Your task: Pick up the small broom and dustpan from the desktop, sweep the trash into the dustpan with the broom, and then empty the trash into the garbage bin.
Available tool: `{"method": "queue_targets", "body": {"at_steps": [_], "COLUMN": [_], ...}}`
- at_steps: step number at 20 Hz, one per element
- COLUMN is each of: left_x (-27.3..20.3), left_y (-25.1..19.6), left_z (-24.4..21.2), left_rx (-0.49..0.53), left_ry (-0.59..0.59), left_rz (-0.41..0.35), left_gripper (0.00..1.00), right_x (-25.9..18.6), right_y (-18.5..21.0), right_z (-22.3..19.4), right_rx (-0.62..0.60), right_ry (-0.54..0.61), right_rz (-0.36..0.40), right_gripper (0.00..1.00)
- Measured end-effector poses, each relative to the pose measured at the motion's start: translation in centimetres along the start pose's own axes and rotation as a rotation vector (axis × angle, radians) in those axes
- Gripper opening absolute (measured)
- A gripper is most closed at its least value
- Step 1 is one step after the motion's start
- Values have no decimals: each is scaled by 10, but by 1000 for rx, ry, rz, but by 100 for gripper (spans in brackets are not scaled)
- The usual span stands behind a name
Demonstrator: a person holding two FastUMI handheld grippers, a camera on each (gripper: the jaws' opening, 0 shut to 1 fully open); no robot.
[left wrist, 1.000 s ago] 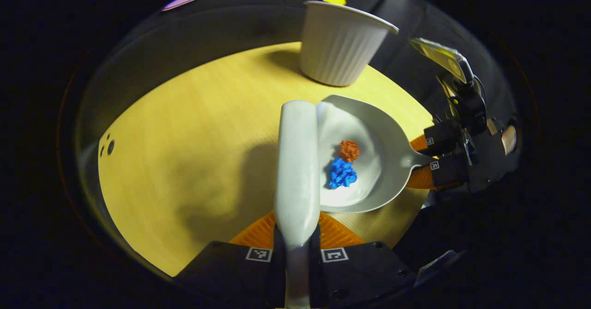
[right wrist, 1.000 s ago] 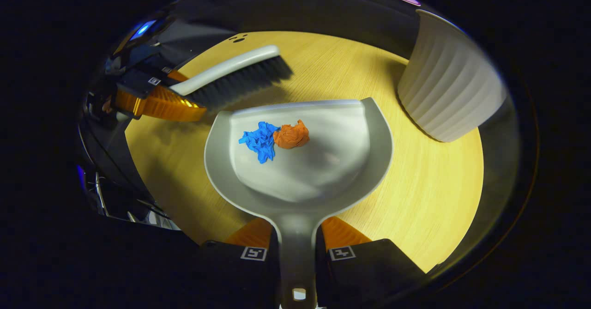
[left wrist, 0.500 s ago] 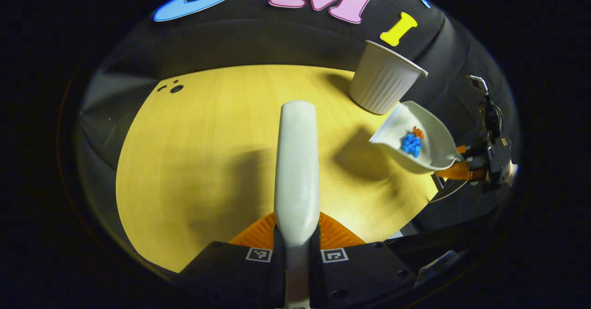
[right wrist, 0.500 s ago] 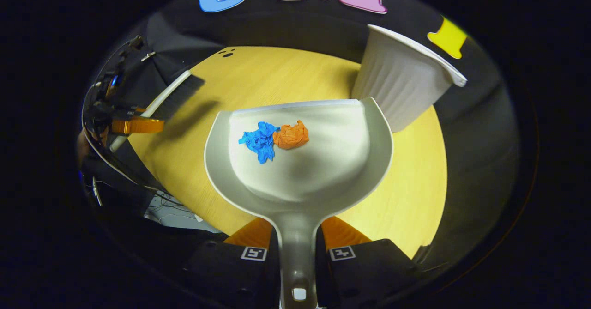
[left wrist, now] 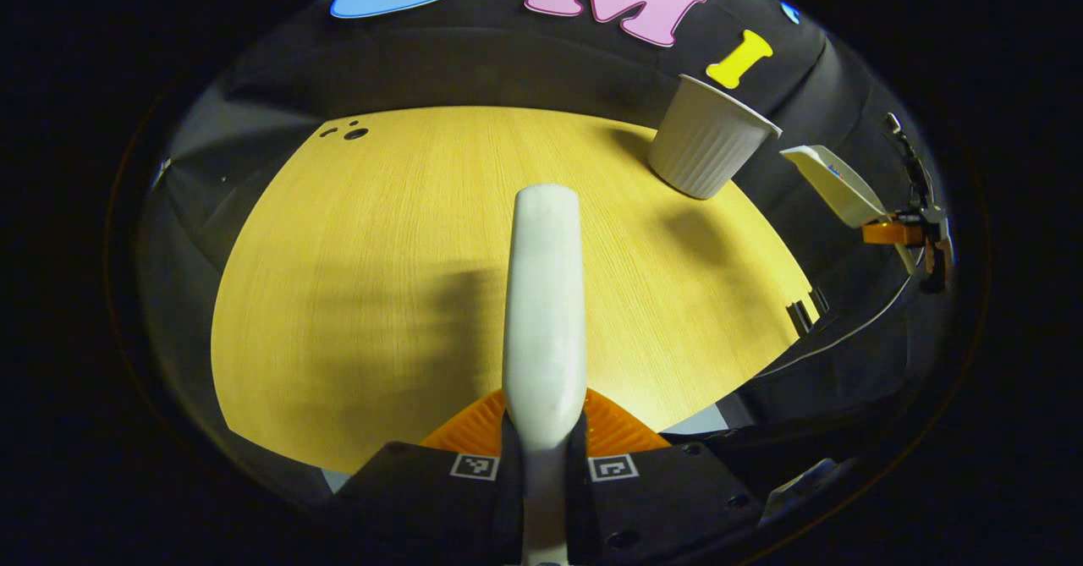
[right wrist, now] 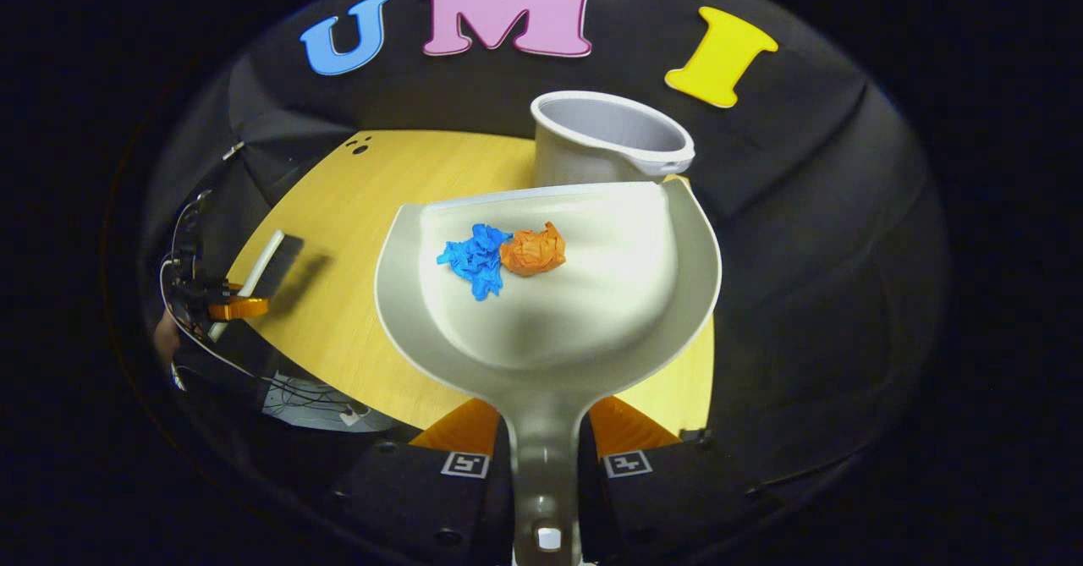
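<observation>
Right claw (right wrist: pixel 541 456) grips the grey plastic dustpan (right wrist: pixel 550 295) with blue paper scrap (right wrist: pixel 474 260) and orange paper scrap (right wrist: pixel 533 250), its front lip hiding the white ribbed garbage bin's (right wrist: pixel 605 139) base. Left claw (left wrist: pixel 543 443) clamps the white-backed small broom (left wrist: pixel 543 295) over open yellow wooden table (left wrist: pixel 355 278).

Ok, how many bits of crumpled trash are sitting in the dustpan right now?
2. A blue scrap lies in the dustpan, and an orange scrap sits touching its right side, both near the front lip. Nothing seems hidden beneath them.

Both tongs (left wrist: pixel 544 431) (right wrist: pixel 546 443) clamped, raised, well apart.
</observation>
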State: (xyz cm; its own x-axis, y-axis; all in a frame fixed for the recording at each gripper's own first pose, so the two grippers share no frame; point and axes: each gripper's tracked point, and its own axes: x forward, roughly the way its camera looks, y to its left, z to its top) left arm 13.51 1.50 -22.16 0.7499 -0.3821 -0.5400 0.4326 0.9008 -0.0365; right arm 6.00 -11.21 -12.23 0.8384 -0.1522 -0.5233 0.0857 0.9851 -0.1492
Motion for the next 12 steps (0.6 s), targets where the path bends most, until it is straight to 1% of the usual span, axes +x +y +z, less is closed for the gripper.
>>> {"method": "queue_targets", "body": {"at_steps": [1, 2, 3, 4, 6, 7, 8, 9, 12], "left_x": [-3, -5, -7, -9, -11, -12, -14, -15, -19], "left_y": [1, 1, 2, 4, 6, 8, 9, 12, 18], "left_z": [1, 2, 3, 4, 5, 6, 7, 8, 15], "left_rx": [-1, -1, 0, 0, -13, -22, -32, -42, -80], "left_ry": [-3, -4, -6, -7, -10, -13, -15, -17, -41], "left_rz": [3, 6, 10, 13, 18, 20, 23, 27, 41], "left_gripper": [24, 24, 24, 24, 24, 24, 24, 24, 24], "right_x": [1, 5, 1, 1, 2, 4, 7, 12, 28], "right_y": [-4, -8, -16, -19, -30, -37, -42, -46, -63], "right_z": [8, 16, 25, 37, 65, 82, 95, 111, 153], "right_rx": [-7, -9, 2, 12, -6, -24, -33, -35, -47], "right_ry": [-7, -11, -13, -17, -35, -45, -53, -65, -107], "right_rz": [-14, -19, -15, -11, -18, -33, -44, -55, -115], "right_gripper": [34, 30, 34, 34, 34, 34, 30, 34, 34]}}
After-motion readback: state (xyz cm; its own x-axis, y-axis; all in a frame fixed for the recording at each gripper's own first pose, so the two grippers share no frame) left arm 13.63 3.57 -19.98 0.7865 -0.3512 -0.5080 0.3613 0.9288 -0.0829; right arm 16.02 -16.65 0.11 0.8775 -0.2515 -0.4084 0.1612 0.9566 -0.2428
